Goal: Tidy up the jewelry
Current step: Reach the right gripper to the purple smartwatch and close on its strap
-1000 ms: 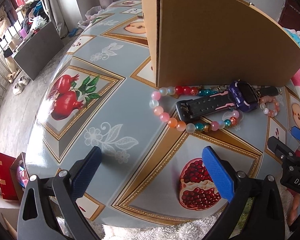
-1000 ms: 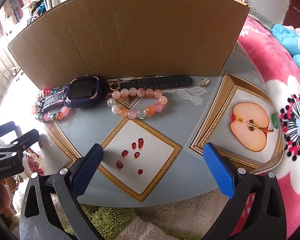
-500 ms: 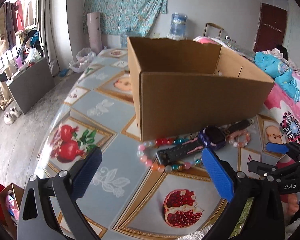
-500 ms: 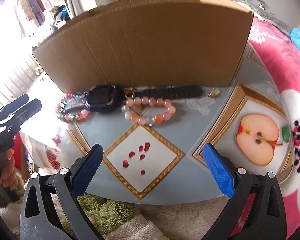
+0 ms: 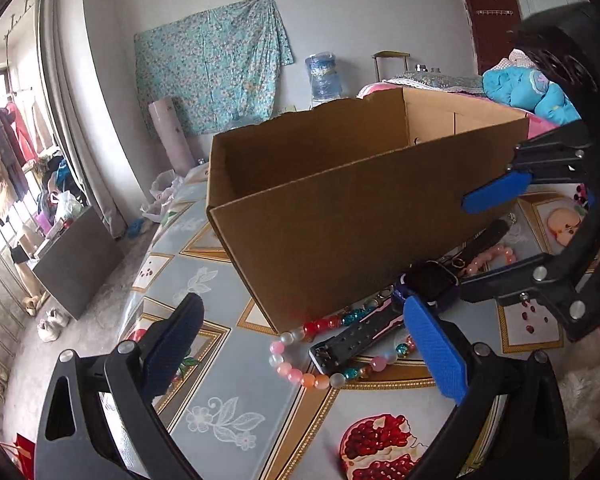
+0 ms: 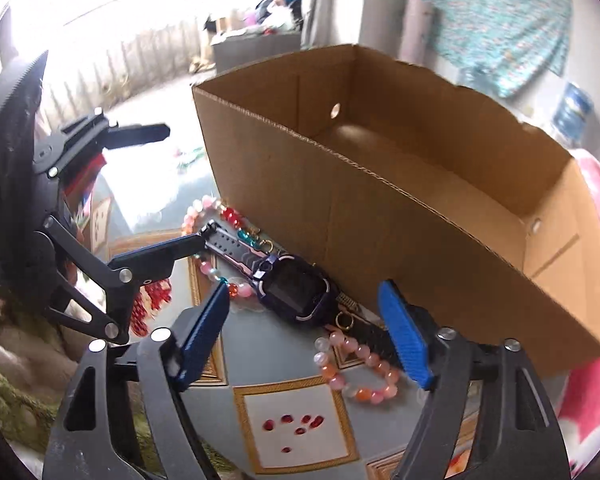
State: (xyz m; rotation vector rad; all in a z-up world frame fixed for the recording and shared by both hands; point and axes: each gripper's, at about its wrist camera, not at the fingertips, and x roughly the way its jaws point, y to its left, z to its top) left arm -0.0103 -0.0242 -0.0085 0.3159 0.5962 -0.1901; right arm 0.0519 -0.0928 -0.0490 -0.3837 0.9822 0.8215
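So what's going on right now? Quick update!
Left gripper open, empty. Right gripper open, jaws just closing some, nothing between. Watch and bead bracelets on table beside empty cardboard box. Nothing in the way.

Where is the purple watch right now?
The purple watch lies on the table right in front of the cardboard box, between the two bead bracelets: the colourful one to its left, the pink one to its right.

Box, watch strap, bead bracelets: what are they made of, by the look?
Box: corrugated cardboard, matte brown; fluting shows along the cut rim. Watch strap: looks like matte black rubber or silicone with punched holes. Bead bracelets: glossy translucent round beads, glass or plastic; can't tell which.
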